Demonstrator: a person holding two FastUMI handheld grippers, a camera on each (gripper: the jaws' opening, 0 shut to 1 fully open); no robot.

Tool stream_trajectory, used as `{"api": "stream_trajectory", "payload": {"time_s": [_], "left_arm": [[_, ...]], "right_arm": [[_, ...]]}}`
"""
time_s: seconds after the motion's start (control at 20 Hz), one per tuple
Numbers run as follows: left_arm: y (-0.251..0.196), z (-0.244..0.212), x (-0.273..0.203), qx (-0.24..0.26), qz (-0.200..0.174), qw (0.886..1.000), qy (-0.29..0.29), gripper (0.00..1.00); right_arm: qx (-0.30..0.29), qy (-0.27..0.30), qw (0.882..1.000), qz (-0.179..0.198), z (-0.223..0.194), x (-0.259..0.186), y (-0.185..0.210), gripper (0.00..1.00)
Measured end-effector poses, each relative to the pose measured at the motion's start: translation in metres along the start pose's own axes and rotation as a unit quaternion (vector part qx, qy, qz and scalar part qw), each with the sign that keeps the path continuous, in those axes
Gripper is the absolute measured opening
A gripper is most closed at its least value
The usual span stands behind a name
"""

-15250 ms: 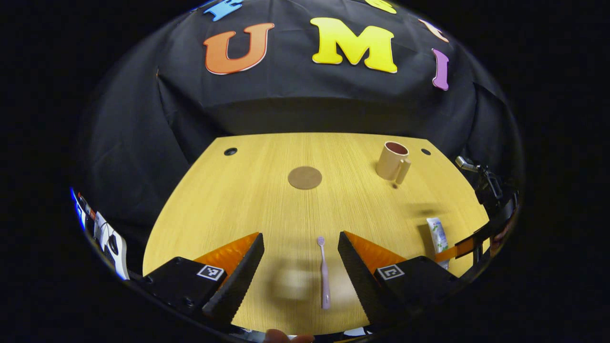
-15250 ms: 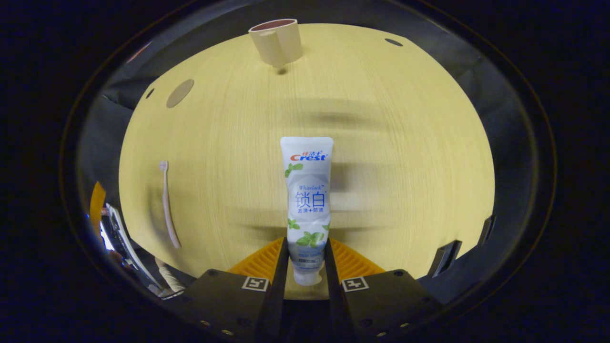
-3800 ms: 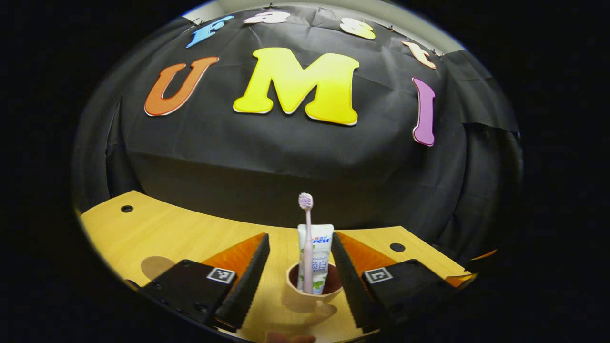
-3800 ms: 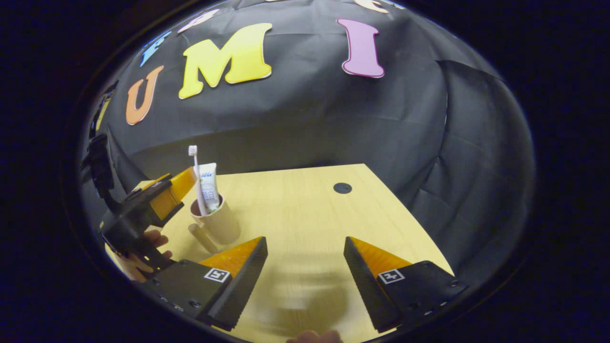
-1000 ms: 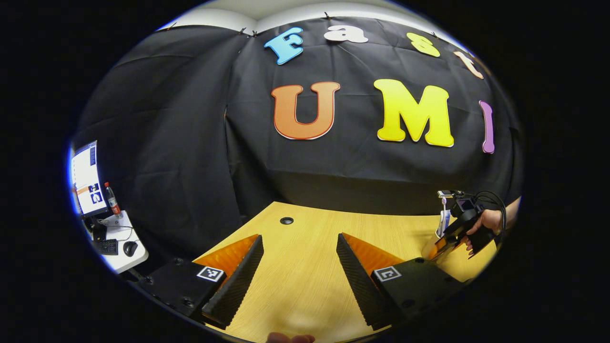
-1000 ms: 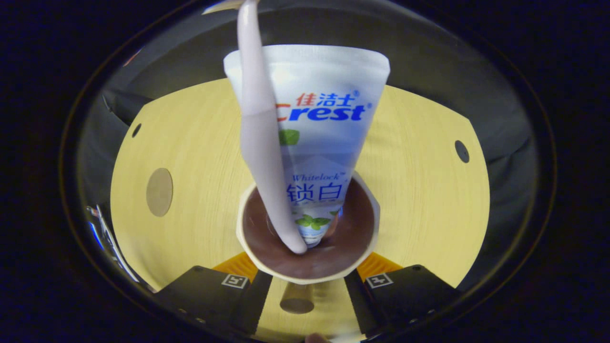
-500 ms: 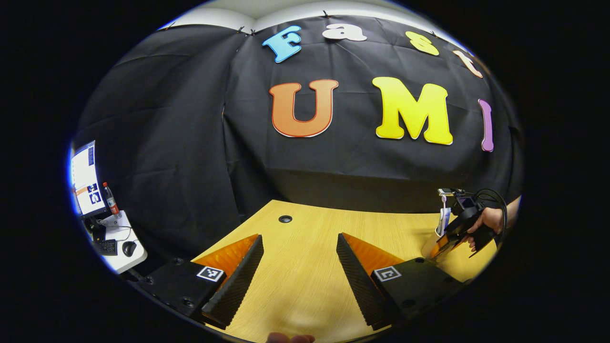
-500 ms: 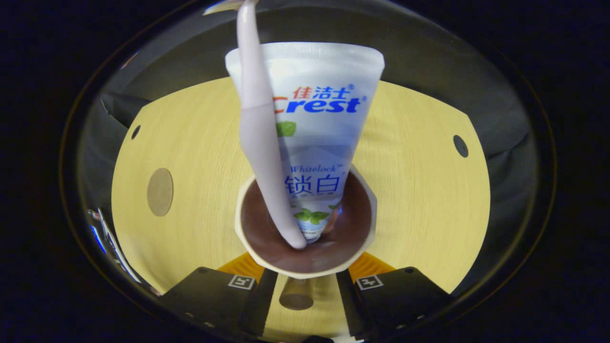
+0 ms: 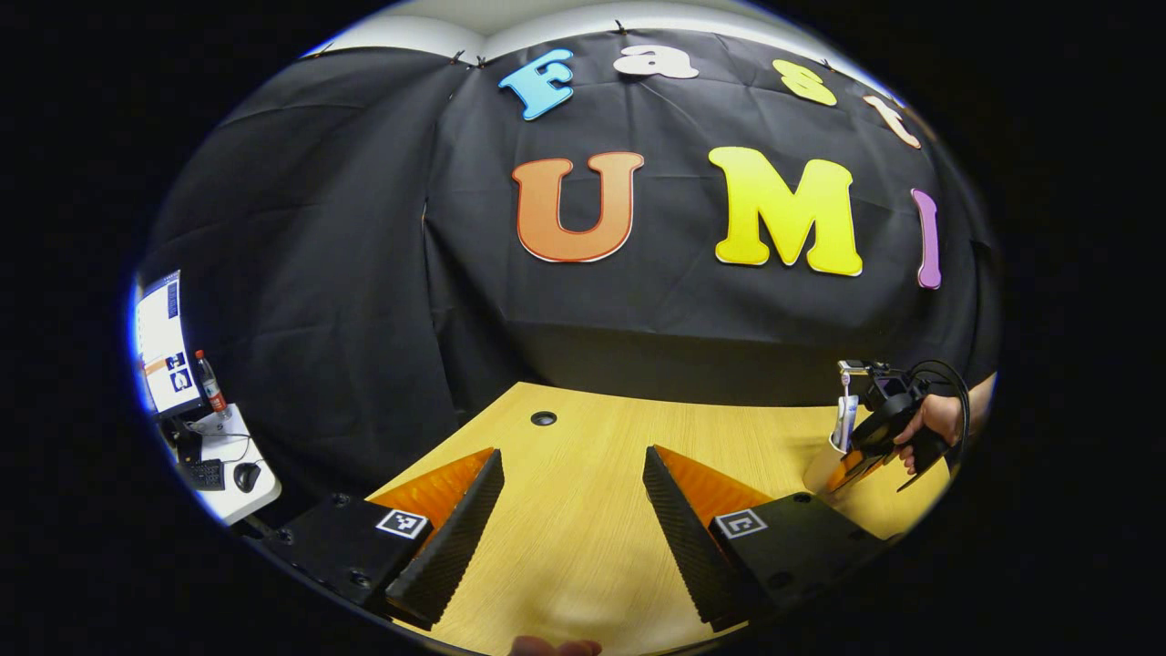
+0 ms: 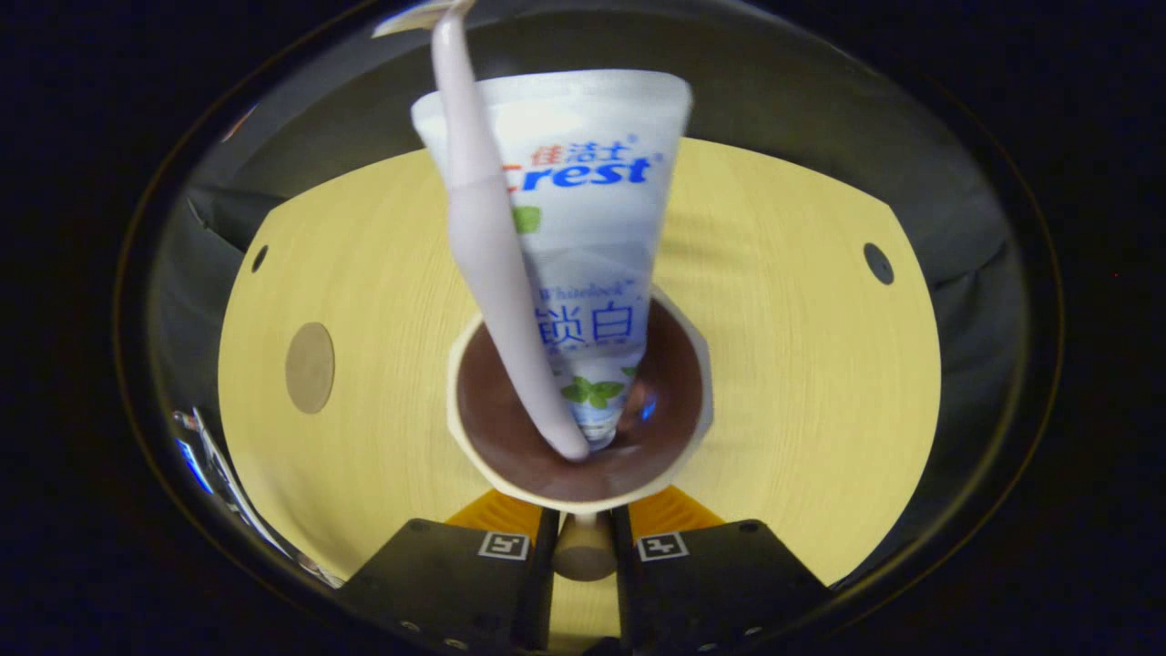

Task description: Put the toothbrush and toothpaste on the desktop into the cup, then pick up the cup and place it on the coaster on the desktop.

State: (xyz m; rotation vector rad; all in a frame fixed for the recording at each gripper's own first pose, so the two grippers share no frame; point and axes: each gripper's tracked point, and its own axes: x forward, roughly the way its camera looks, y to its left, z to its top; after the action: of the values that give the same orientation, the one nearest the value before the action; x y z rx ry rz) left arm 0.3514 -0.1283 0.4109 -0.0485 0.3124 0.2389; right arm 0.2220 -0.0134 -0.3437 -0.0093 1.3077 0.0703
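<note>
In the right gripper view, a beige cup (image 10: 474, 437) with a brown inside is seen from above. A white toothpaste tube (image 10: 583, 200) and a pale pink toothbrush (image 10: 483, 246) stand in it. My right gripper (image 10: 583, 528) is shut on the cup's handle (image 10: 583, 551). A round brown coaster (image 10: 310, 367) lies on the wooden desktop (image 10: 802, 364) far to the left of the cup. In the left gripper view, my left gripper (image 9: 572, 456) hangs open over the desktop with nothing between its fingers. At its far right are the cup (image 9: 823, 466) and the right gripper (image 9: 865, 451) held by a hand (image 9: 929, 426).
The desktop has round cable holes (image 10: 878, 262) near its back corners (image 9: 544, 418). Black cloth walls close off the back and sides. Beyond the left edge stands a small white side table (image 9: 232, 460) with a monitor (image 9: 164, 342), a bottle (image 9: 209, 384), a keyboard and a mouse.
My right gripper's fingers have moved together and now clamp the cup's handle. The cup has shifted slightly up in that view. My left gripper has stayed still and open.
</note>
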Motion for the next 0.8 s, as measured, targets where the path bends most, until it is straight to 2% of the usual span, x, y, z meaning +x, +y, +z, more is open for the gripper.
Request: {"api": "stream_trajectory", "payload": {"time_s": [0.65, 0.8], "left_arm": [[0.000, 0.000, -0.001, -0.001, -0.009, 1.000, -0.003, 0.98], [0.004, -0.002, -0.004, 0.000, -0.009, 1.000, -0.004, 0.98]], "right_arm": [[0.027, -0.003, 1.000, 0.016, -0.001, -0.004, 0.009, 0.25], [0.018, -0.010, 1.000, 0.013, 0.001, -0.006, 0.011, 0.25]]}}
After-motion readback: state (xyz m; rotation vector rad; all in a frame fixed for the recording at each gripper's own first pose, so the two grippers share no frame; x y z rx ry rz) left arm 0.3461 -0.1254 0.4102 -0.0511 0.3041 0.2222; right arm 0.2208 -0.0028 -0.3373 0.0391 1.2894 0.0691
